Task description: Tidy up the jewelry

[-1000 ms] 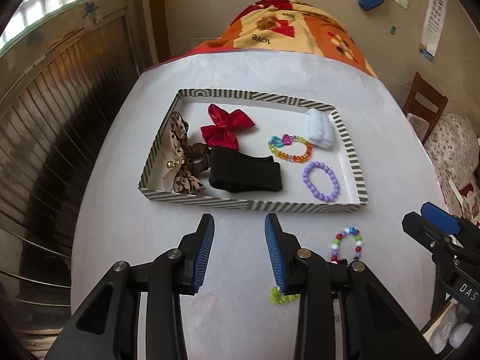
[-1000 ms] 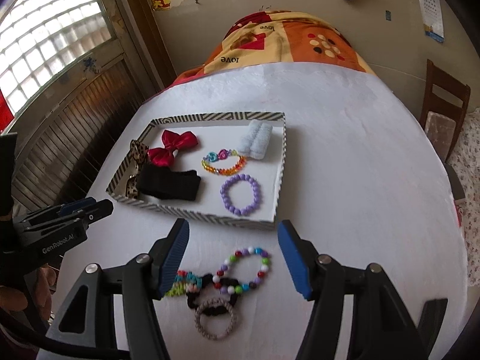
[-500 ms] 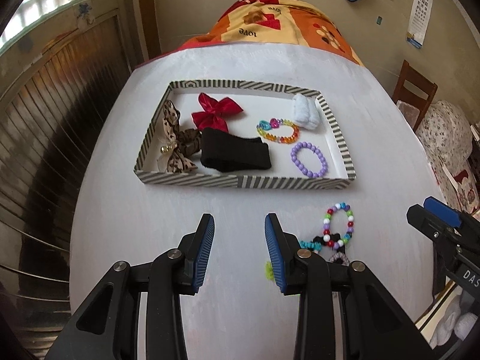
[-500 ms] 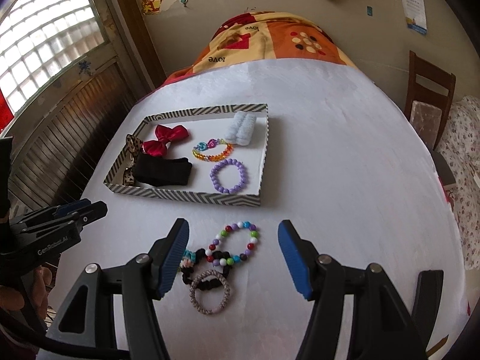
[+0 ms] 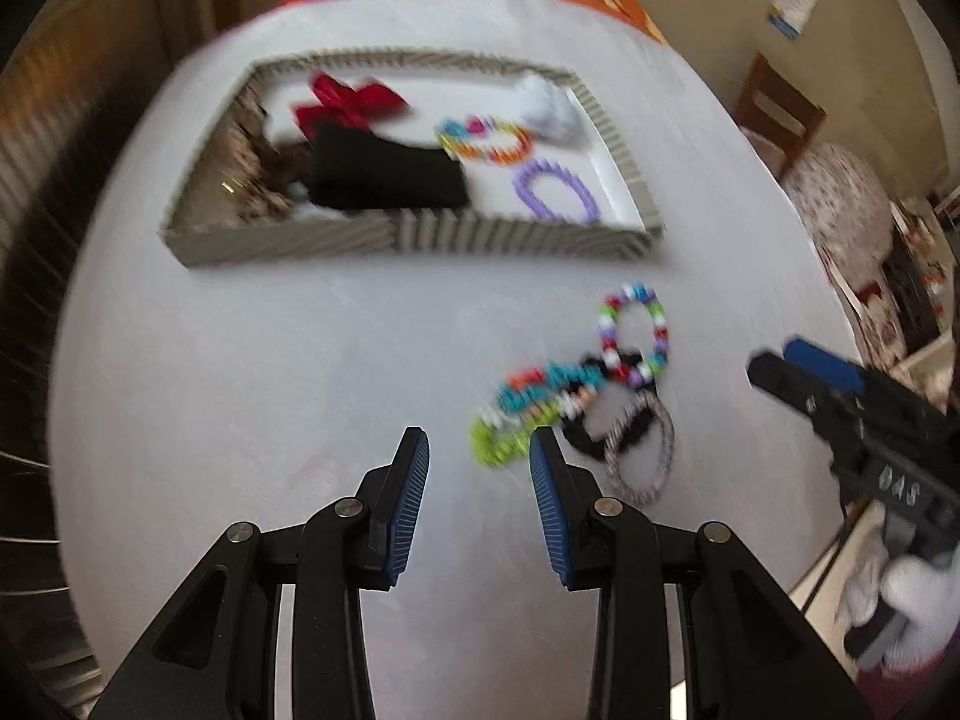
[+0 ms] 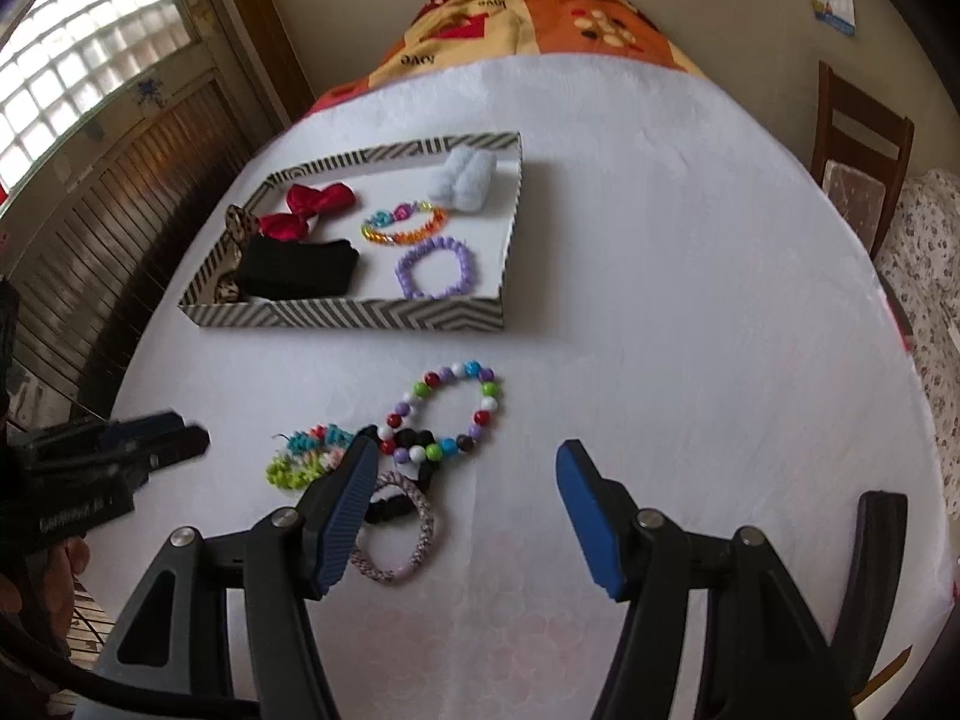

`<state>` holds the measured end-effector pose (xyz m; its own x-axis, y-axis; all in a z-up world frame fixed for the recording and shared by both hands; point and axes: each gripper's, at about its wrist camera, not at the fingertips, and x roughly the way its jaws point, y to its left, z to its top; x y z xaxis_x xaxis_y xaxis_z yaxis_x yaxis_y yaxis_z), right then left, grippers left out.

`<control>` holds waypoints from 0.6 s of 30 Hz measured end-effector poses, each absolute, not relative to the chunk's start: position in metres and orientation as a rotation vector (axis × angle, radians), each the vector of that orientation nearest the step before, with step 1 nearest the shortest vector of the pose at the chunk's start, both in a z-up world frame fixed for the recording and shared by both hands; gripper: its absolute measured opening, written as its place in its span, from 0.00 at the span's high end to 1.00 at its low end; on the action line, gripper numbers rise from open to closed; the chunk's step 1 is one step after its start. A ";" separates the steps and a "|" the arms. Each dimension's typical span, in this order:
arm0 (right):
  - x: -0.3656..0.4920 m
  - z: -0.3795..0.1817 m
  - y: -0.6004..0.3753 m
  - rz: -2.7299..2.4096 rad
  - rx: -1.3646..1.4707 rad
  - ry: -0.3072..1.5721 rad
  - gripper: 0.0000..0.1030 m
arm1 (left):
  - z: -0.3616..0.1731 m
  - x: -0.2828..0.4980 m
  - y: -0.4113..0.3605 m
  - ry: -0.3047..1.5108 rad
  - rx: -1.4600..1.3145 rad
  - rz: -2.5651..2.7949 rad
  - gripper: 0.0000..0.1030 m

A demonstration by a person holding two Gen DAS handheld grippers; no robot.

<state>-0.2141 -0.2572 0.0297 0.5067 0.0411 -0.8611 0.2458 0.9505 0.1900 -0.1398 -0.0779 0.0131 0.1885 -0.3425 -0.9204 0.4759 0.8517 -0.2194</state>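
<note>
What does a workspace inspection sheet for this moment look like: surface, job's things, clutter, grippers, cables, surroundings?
Surface: white tablecloth, no stains seen.
Job's things: striped tray holds a red bow, black cloth, rainbow bracelet, purple bracelet, white fluffy piece and a leopard bow. On the cloth outside it: multicolour bead bracelet, green and teal band, braided hair tie.
Clutter: nothing seen.
Grippers: left gripper open, empty; right gripper open, empty, over the loose pile.
Cables: dark cable at the lower left.
Surroundings: window, chair, patterned blanket.
</note>
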 end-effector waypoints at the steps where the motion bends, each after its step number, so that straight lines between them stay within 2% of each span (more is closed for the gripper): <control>1: -0.214 0.028 -0.258 -0.126 0.310 1.041 0.37 | 0.008 -0.142 -0.081 1.266 0.136 -0.594 0.86; 18: -0.169 -0.014 -0.273 -0.109 0.221 1.096 0.37 | -0.032 -0.128 -0.109 1.313 0.221 -0.553 0.86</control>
<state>-0.1686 -0.2730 -0.0144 0.4542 0.0212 -0.8907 0.1964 0.9727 0.1234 -0.1280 -0.1086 -0.0315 0.1494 -0.2589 -0.9543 0.5024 0.8511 -0.1523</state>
